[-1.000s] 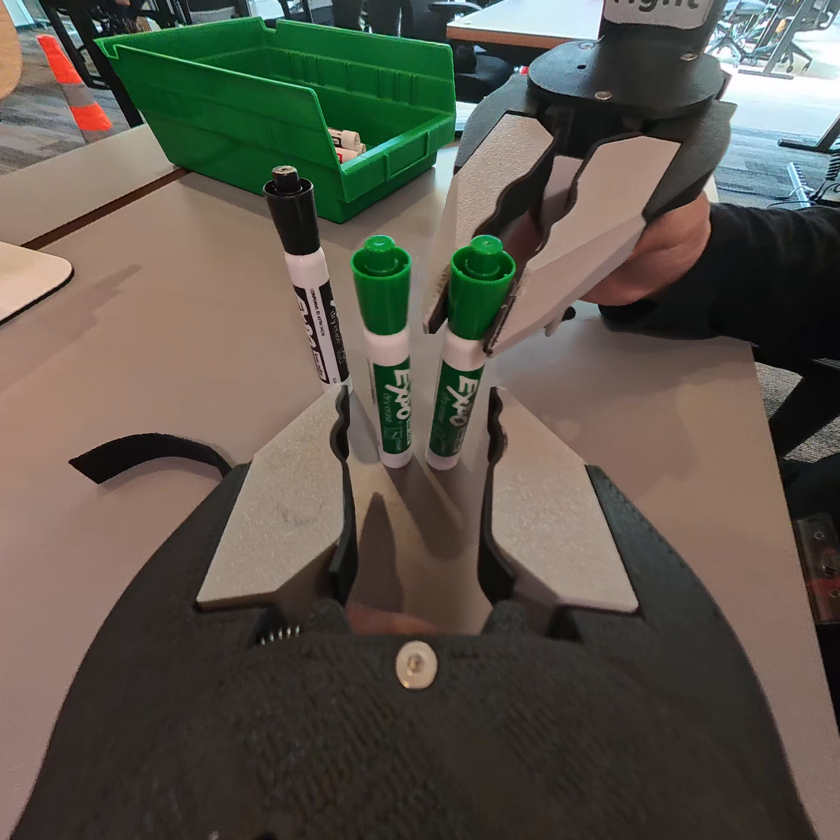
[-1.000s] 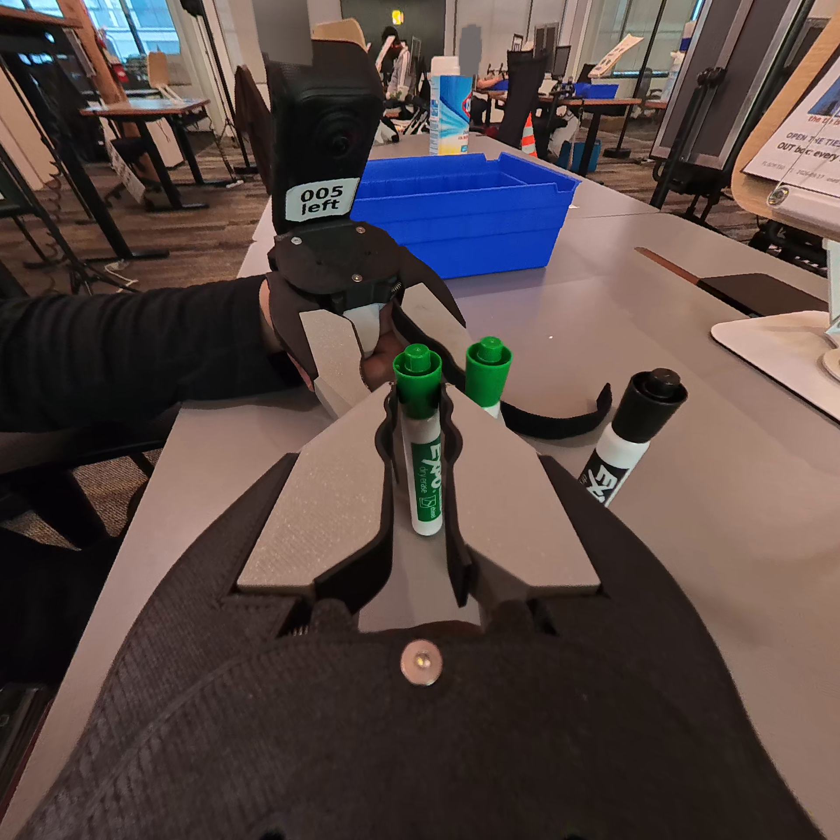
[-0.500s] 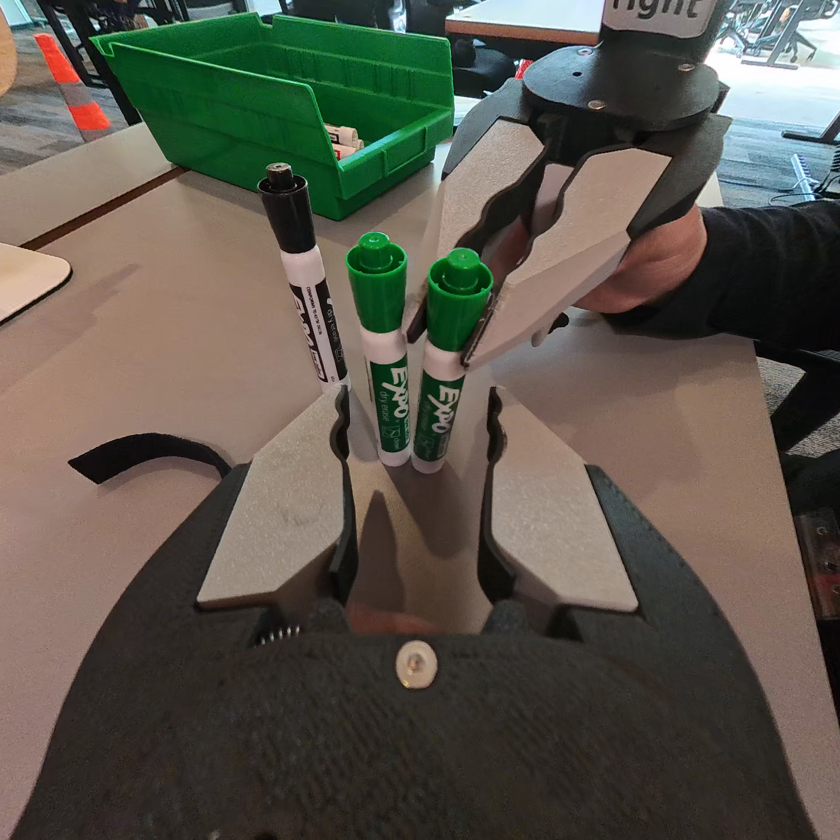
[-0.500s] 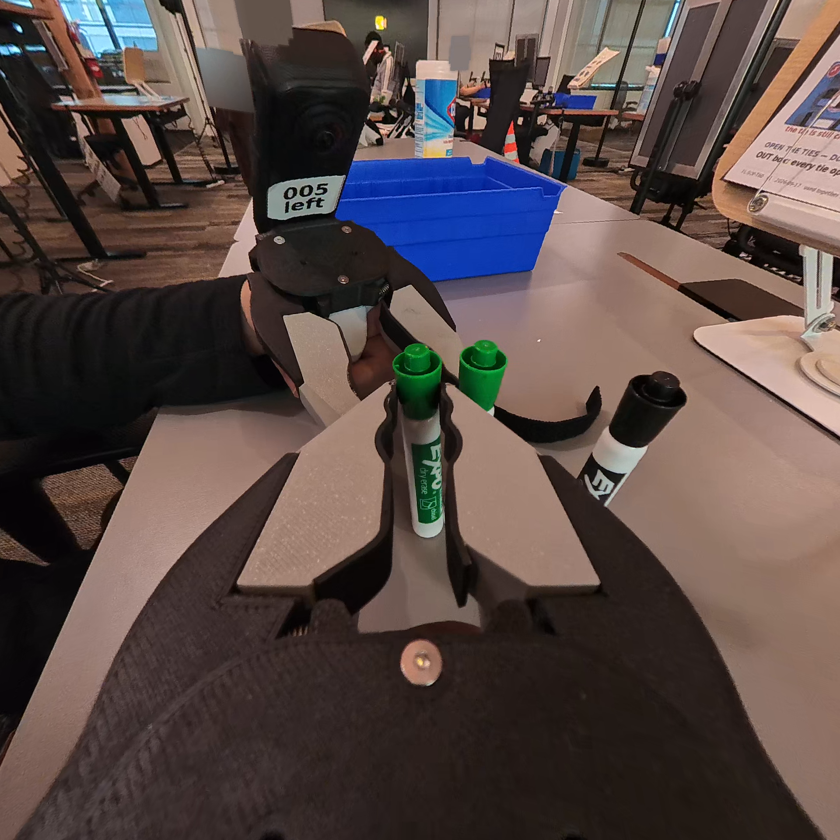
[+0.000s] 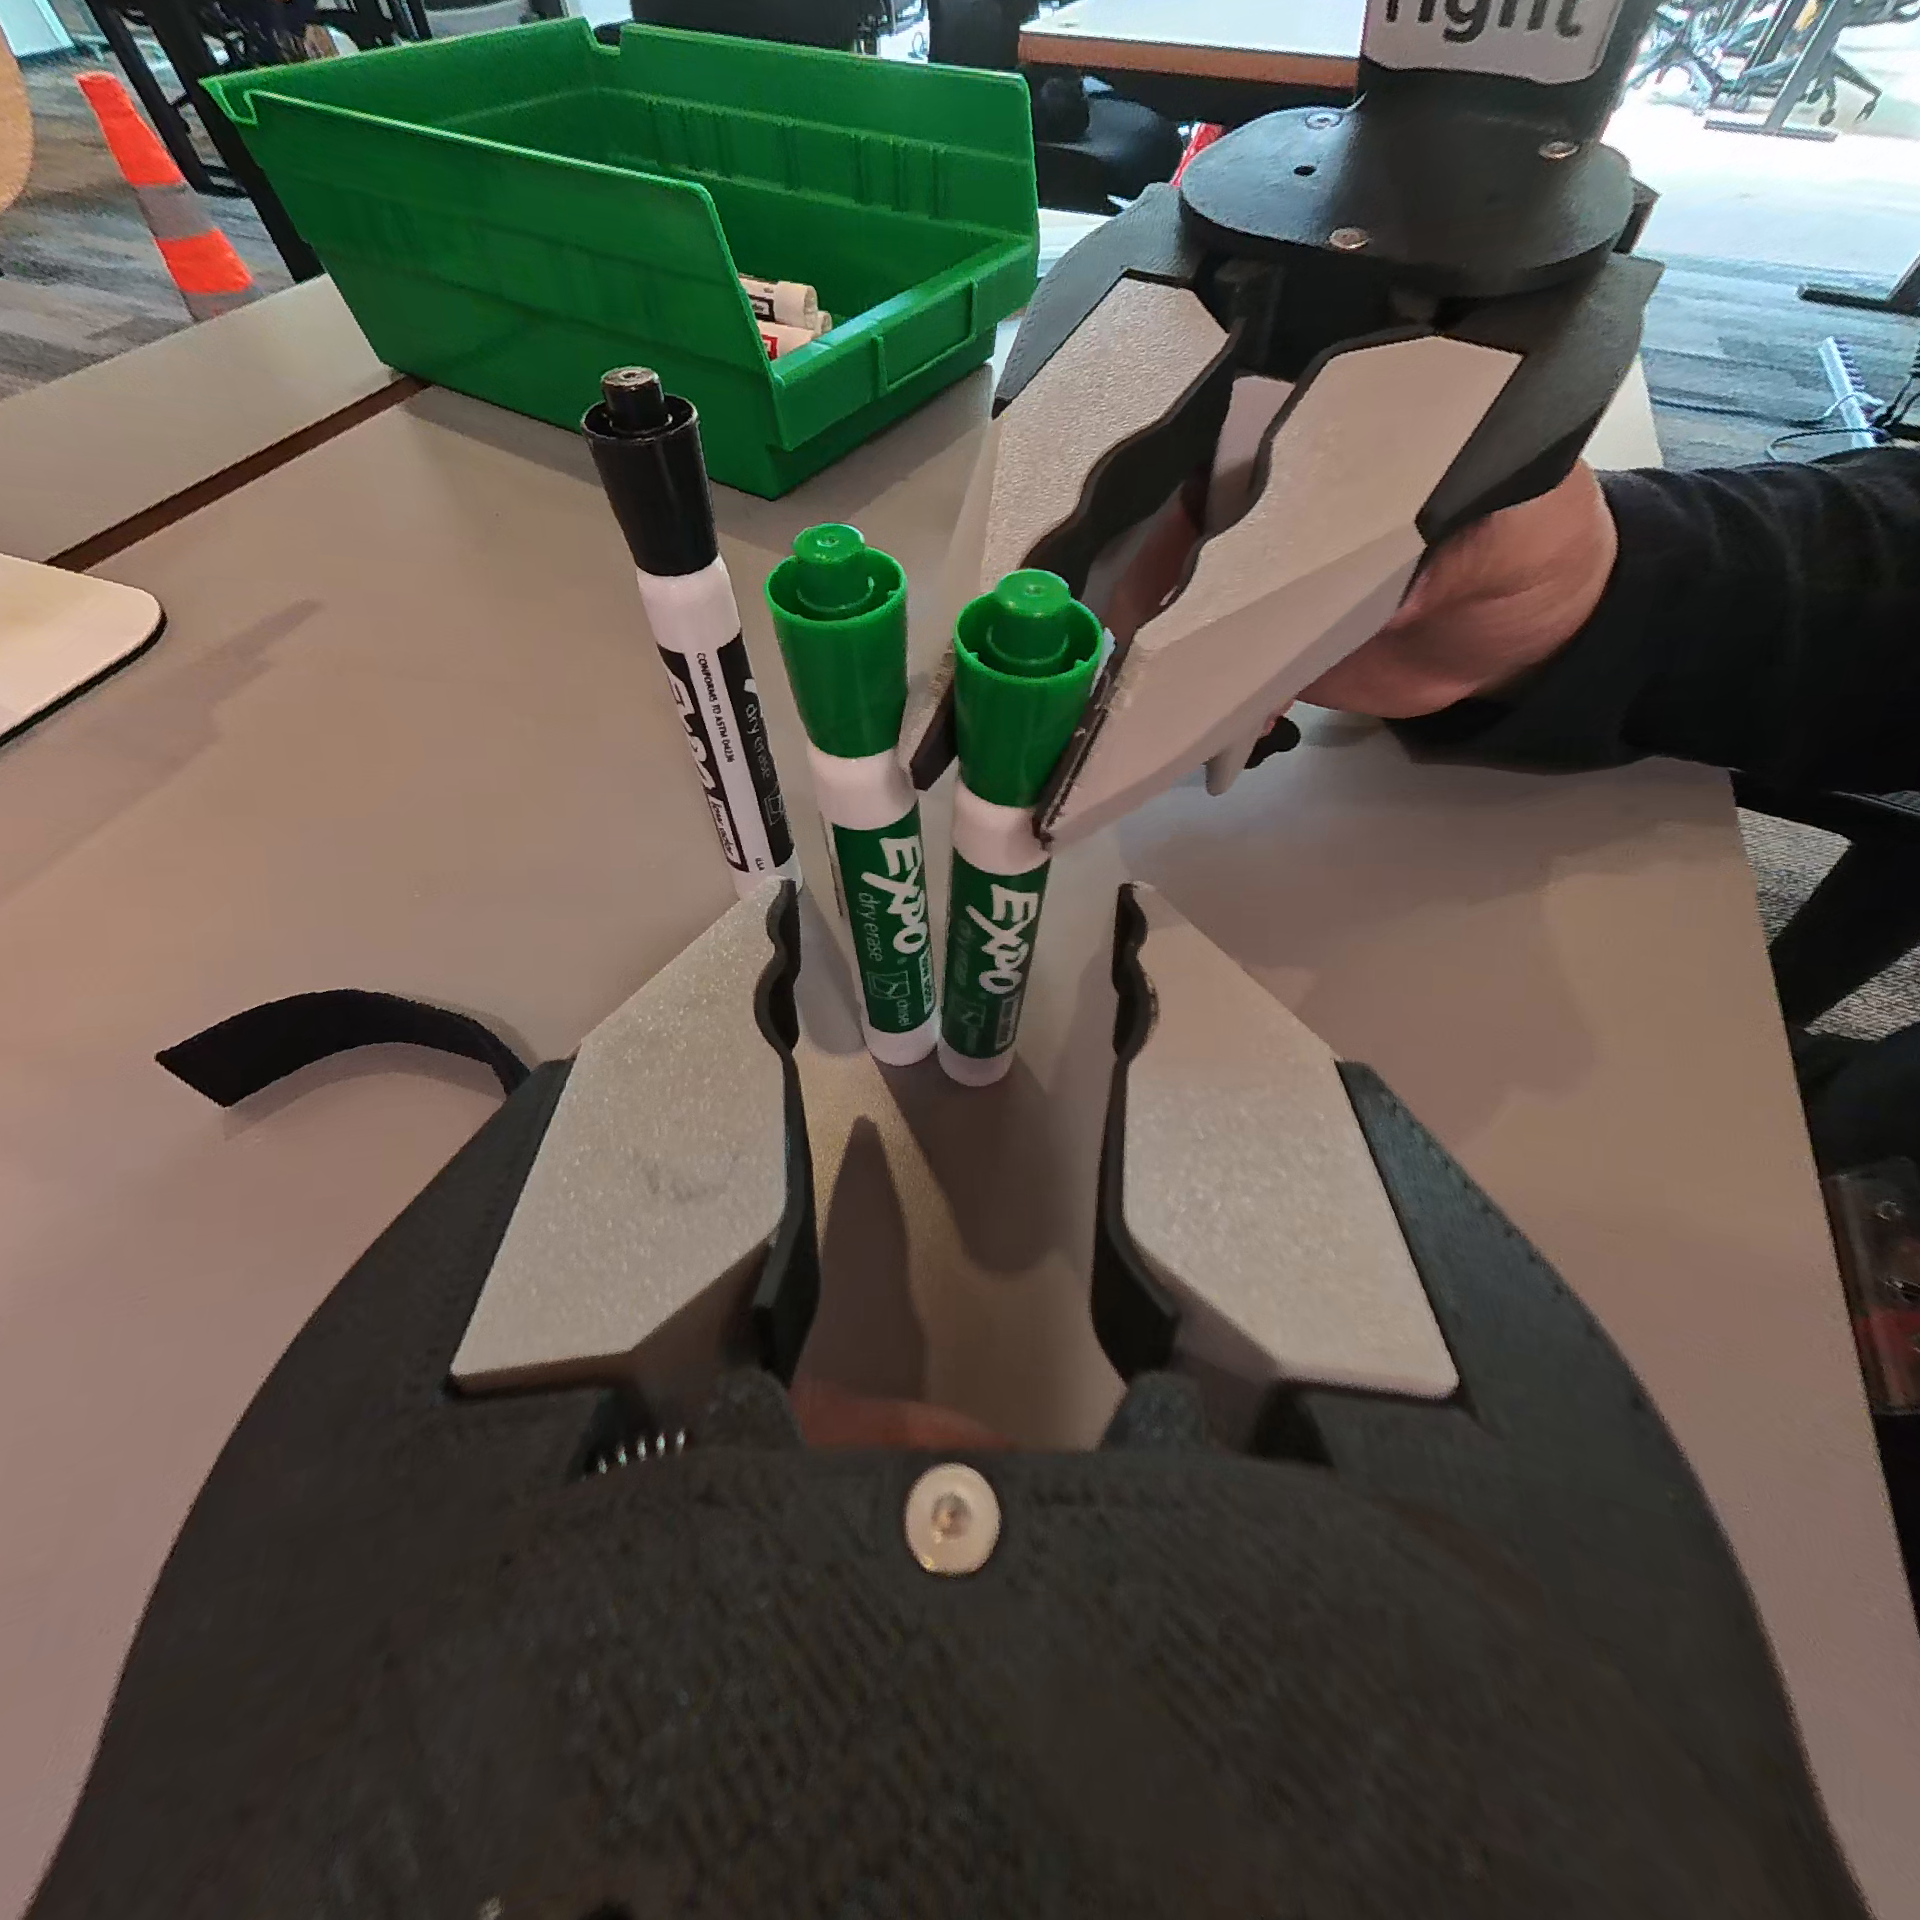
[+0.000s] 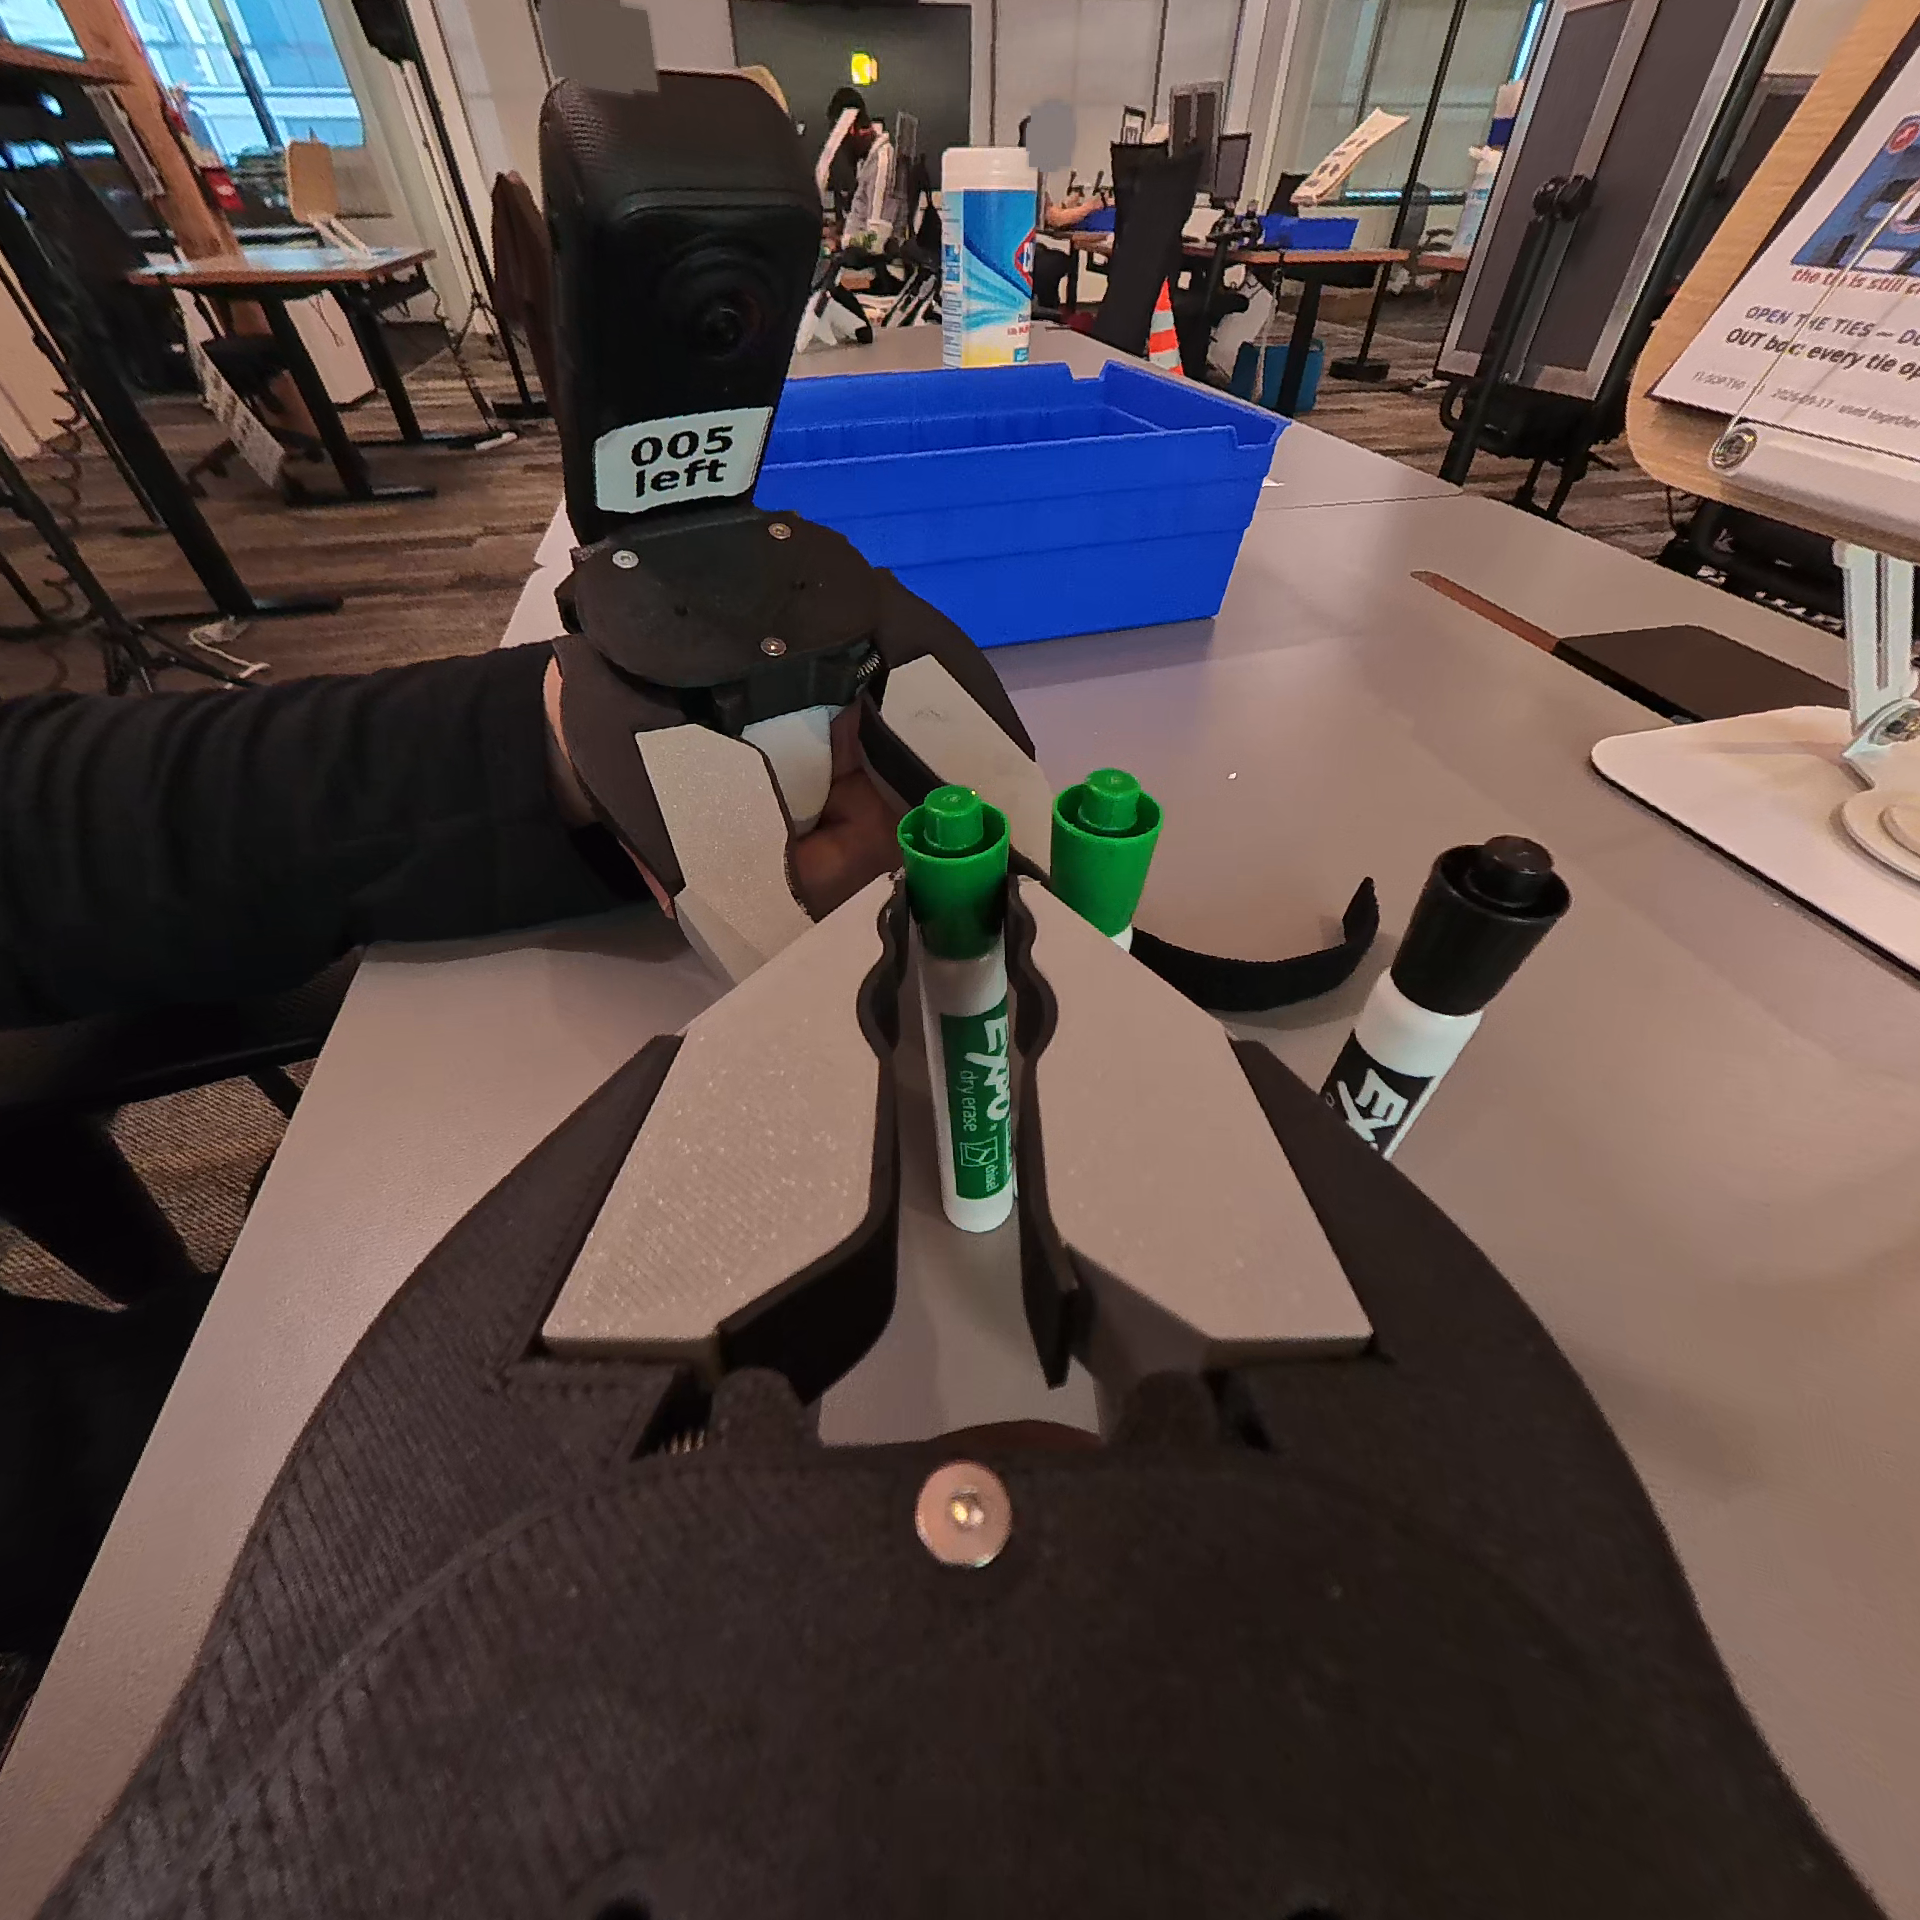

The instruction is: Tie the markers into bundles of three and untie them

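**Held green marker drawn up beside its twin**

Since a second ago the held green marker [image 5: 1003,831] has shifted closer to the standing green marker [image 5: 862,800]. Right gripper [image 6: 956,914] jaws pinch its cap, base on the worktop [image 5: 312,779]. Left gripper [image 5: 951,914] jaws stand spread, nothing between them. Beyond the standing green marker stands the black marker [image 5: 686,644]; the black strap [image 5: 332,1039] lies well off past the black one.

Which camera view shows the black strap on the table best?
The right wrist view: the black strap curves open behind the green markers. The left wrist view shows only one end; the rest hides behind the left gripper.
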Action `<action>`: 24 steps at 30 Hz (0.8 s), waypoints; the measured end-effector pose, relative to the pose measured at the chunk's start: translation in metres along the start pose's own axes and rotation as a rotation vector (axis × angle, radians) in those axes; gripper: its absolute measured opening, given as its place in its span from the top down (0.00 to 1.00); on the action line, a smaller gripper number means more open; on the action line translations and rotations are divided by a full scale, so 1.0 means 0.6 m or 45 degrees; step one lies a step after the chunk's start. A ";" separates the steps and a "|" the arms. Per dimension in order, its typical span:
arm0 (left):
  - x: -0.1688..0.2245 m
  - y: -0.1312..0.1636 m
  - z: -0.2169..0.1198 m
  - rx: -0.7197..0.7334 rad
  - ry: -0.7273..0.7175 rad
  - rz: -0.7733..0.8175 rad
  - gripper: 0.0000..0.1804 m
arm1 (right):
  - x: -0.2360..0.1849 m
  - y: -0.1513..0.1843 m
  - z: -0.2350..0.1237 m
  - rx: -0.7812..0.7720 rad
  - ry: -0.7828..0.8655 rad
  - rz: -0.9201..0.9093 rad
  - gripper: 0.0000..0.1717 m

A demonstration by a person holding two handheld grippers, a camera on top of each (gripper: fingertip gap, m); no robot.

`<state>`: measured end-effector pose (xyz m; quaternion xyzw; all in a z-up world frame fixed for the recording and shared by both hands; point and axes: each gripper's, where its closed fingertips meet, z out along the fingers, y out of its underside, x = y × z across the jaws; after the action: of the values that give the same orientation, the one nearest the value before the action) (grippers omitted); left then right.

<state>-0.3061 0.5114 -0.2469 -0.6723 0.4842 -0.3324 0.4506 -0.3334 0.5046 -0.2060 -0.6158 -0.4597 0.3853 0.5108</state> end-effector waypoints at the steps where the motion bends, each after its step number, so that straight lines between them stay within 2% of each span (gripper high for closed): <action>1: 0.000 0.000 0.000 -0.001 0.000 0.001 0.68 | 0.000 0.000 0.000 0.001 -0.001 0.004 0.92; 24: 0.002 0.001 0.001 -0.006 0.006 -0.001 0.68 | -0.001 -0.010 -0.013 0.031 -0.006 -0.011 0.85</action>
<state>-0.3055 0.5102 -0.2477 -0.6729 0.4857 -0.3329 0.4478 -0.3276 0.5020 -0.1985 -0.6068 -0.4588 0.3900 0.5188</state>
